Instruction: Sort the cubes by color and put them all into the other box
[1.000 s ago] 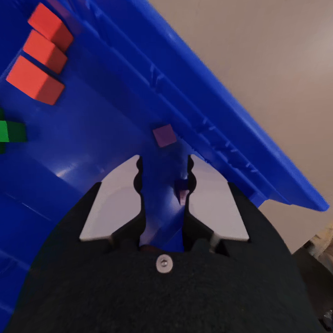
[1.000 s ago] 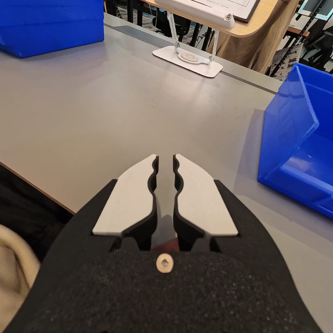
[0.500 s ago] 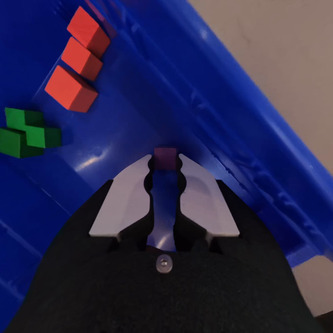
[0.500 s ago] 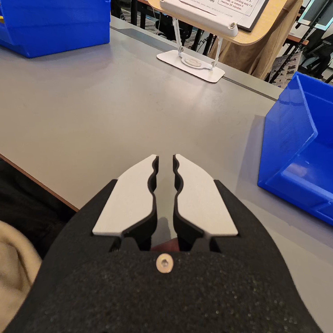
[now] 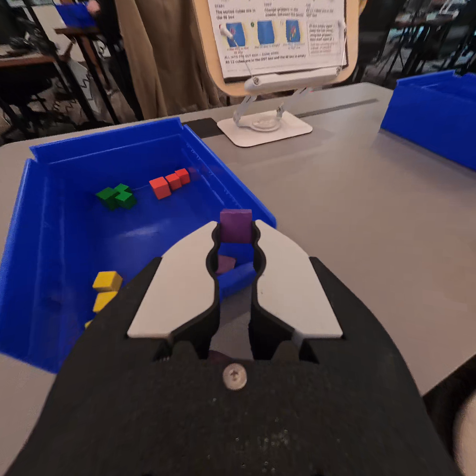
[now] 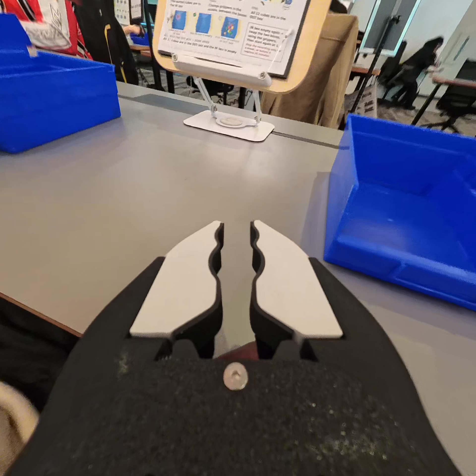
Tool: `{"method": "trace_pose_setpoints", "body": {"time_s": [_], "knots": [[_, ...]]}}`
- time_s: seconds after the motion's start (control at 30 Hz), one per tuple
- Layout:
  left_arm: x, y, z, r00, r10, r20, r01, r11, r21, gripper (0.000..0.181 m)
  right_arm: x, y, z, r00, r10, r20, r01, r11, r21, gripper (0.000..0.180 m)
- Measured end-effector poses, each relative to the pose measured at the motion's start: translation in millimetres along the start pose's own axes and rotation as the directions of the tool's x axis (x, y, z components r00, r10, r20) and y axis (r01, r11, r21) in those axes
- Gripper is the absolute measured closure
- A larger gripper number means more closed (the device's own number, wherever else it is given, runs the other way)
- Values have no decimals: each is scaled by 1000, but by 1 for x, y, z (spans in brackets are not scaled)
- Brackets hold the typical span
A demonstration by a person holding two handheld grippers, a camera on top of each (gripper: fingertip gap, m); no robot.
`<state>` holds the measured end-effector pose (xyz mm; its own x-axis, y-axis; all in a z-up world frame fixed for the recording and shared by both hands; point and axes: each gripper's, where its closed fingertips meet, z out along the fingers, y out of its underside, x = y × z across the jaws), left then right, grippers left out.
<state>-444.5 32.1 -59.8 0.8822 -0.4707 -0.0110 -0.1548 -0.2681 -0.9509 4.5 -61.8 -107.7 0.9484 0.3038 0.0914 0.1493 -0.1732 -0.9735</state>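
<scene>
My left gripper (image 5: 235,226) is shut on a purple cube (image 5: 235,219) and holds it above the near right corner of a blue box (image 5: 38,231). In that box lie three red cubes (image 5: 170,181) in a row, a cluster of green cubes (image 5: 117,195), yellow cubes (image 5: 105,282) at the near left, and another purple cube (image 5: 225,264) seen between my fingers. My right gripper (image 6: 237,224) is slightly open and empty above the grey table (image 6: 128,206). A second blue box (image 6: 386,231) stands to its right and looks empty where its inside shows.
A white stand (image 5: 265,126) holding an instruction board sits at the table's far middle; it also shows in the right wrist view (image 6: 229,123). The second box (image 5: 432,116) is far right in the left wrist view. The table's near edge (image 6: 38,314) is at lower left. One gripper's finger ends stand about 45 centimetres off the other's.
My left gripper closed on the purple cube and lifted it up out of the box, tilting up to face the table. My right gripper stayed slightly open and tilted up a little.
</scene>
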Motion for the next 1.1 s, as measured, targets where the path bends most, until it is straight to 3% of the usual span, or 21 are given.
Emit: {"method": "trace_pose_setpoints", "body": {"time_s": [0.2, 0.3, 0.37, 0.47, 0.57, 0.63, 0.73, 0.9, 0.93, 0.97, 1.07, 1.1], "knots": [[36, 8, -10, 996, 74, -42, -72, 997, 35, 159, -13, -4, 7, 945, 266, 191, -259, 964, -63, 146], [69, -7, -2, 973, 111, -202, -97, 992, 78, 159, -40, -14, 14, 837, 412, 358, -378, 911, -166, 135], [109, -25, 7, 911, 166, -377, -116, 982, 152, 159, -65, -32, 20, 684, 544, 486, -476, 838, -268, 132], [175, -44, 19, 743, 327, -584, -184, 939, 292, 159, -105, -62, 34, 365, 706, 608, -538, 692, -481, 126], [222, -56, 33, 620, 403, -673, -184, 909, 374, 159, -137, -87, 47, 6, 805, 593, -512, 512, -690, 120], [242, -61, 40, 578, 422, -698, -178, 900, 398, 159, -151, -95, 55, -145, 817, 558, -478, 436, -763, 119], [263, -60, 50, 538, 454, -710, -199, 887, 417, 159, -161, -100, 61, -235, 803, 547, -467, 401, -788, 119], [282, -45, 66, 505, 516, -691, -298, 856, 422, 159, -160, -102, 59, -312, 777, 547, -476, 370, -798, 124], [286, -41, 69, 498, 528, -688, -321, 849, 420, 158, -159, -102, 57, -327, 764, 556, -481, 372, -794, 132], [288, -38, 70, 496, 539, -681, -334, 842, 423, 159, -157, -102, 55, -337, 748, 571, -482, 384, -787, 157], [284, -29, 79, 561, 490, -668, -367, 870, 330, 157, -153, -91, 61, -257, 764, 591, -506, 415, -756, 158], [281, -27, 79, 592, 459, -662, -358, 886, 295, 146, -148, -89, 63, -241, 769, 593, -527, 409, -745, 158]]}}
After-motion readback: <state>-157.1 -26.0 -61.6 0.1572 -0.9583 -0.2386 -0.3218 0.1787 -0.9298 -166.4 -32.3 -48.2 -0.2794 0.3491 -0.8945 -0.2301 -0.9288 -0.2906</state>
